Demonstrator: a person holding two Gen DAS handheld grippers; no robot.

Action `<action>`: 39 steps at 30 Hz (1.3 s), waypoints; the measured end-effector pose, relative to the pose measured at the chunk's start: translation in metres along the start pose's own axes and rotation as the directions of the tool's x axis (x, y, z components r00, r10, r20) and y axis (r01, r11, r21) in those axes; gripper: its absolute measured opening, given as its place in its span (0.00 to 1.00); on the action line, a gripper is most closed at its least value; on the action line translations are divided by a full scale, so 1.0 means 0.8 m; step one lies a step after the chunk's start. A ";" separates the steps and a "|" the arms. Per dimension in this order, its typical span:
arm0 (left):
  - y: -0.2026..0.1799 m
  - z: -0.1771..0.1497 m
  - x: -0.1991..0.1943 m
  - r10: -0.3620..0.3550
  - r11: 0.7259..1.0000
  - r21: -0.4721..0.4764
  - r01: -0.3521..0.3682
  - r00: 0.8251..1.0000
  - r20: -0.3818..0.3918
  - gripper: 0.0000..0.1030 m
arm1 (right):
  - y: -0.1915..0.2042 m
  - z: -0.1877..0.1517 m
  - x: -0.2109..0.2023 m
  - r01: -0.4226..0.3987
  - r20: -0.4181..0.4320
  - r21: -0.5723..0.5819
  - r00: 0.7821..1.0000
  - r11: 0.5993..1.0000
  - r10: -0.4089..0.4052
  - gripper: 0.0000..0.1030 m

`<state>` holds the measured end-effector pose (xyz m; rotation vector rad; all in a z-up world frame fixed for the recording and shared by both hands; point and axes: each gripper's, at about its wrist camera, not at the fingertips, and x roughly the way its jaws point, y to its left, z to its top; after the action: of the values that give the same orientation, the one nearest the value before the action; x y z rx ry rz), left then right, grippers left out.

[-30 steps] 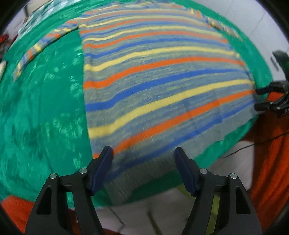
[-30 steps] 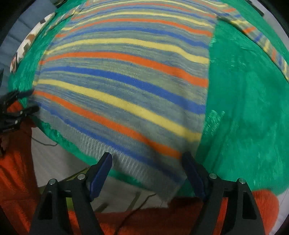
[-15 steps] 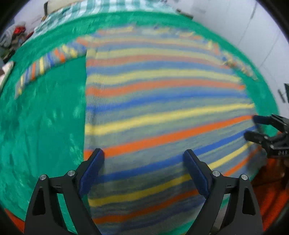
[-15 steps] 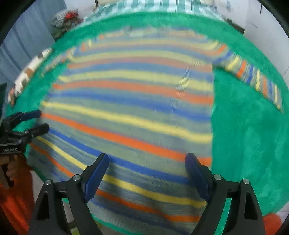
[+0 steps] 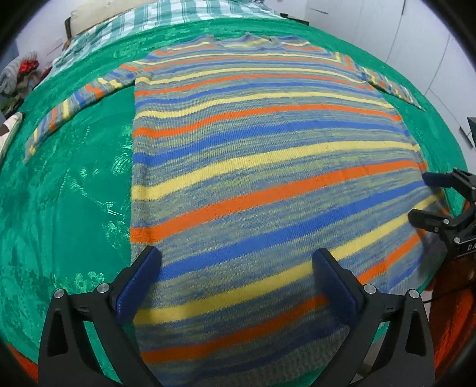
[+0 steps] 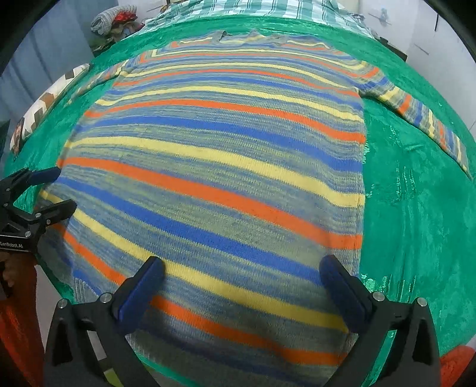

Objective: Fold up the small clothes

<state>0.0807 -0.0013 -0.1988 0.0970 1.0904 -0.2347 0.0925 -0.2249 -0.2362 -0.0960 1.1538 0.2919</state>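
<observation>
A striped knit sweater [image 5: 253,166] in blue, orange, yellow and grey lies flat on a green blanket [image 5: 65,190], sleeves spread out to both sides, neck at the far end. It also shows in the right wrist view [image 6: 214,178]. My left gripper [image 5: 236,282] is open and empty, above the sweater's lower left part. My right gripper [image 6: 244,288] is open and empty, above the lower right part. The right gripper also shows in the left wrist view [image 5: 428,196], open at the sweater's right edge. The left gripper shows in the right wrist view [image 6: 50,190], open at the left edge.
The green blanket [image 6: 416,208] covers a bed with a checked sheet [image 5: 166,15] at the far end. A patterned pillow [image 6: 50,98] lies at the left edge. A pile of clothes [image 6: 113,20] sits beyond. Orange fabric [image 5: 446,321] hangs at the near edge.
Both grippers have moved forward from the hem onto the sweater's lower body. More of the sweater, its neck and sleeves, has come into view. Both stay open.
</observation>
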 end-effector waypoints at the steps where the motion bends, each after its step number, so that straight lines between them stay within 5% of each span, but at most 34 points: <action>1: -0.001 -0.001 0.000 0.001 1.000 0.001 -0.001 1.000 0.001 0.99 | 0.001 0.001 0.001 -0.001 0.001 0.000 1.000 1.000 0.001 1.00; 8: 0.000 0.001 -0.002 -0.005 1.000 -0.004 0.005 1.000 -0.007 0.99 | -0.001 0.003 -0.006 -0.015 -0.012 0.018 1.000 1.000 0.015 1.00; 13: 0.018 0.001 -0.024 -0.085 0.991 -0.100 0.088 0.996 0.032 0.99 | -0.013 0.001 -0.036 -0.059 0.005 0.098 0.998 0.993 0.058 1.00; 21: 0.051 0.009 -0.068 -0.023 0.982 -0.178 0.055 0.984 0.177 0.99 | -0.019 0.018 -0.090 0.176 0.112 0.089 0.976 0.980 -0.185 1.00; 25: 0.070 0.005 -0.078 0.036 0.978 -0.207 0.009 0.976 0.215 0.99 | -0.047 0.028 -0.104 0.141 0.152 0.155 0.975 0.978 -0.164 1.00; 29: 0.094 0.000 -0.081 0.083 0.964 -0.264 -0.025 0.974 0.212 0.99 | -0.135 0.044 -0.092 0.000 0.139 0.264 0.990 0.965 -0.038 0.99; 33: 0.116 -0.009 -0.084 0.111 0.941 -0.336 -0.034 0.970 0.215 0.99 | -0.256 0.074 -0.102 0.010 0.225 0.363 0.969 0.932 -0.098 0.99; 37: 0.130 -0.013 -0.078 0.130 0.922 -0.385 -0.045 0.972 0.196 0.99 | -0.414 0.095 -0.090 -0.045 0.214 0.599 0.971 0.800 -0.105 0.89; 39: 0.136 -0.015 -0.073 0.138 0.912 -0.406 -0.054 0.974 0.181 0.99 | -0.463 0.097 -0.074 -0.052 0.178 0.670 0.980 0.740 -0.093 0.70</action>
<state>0.0706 0.1147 -0.1567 -0.2359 0.9043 0.0704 0.2416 -0.5729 -0.1785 0.5576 0.9933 -0.1543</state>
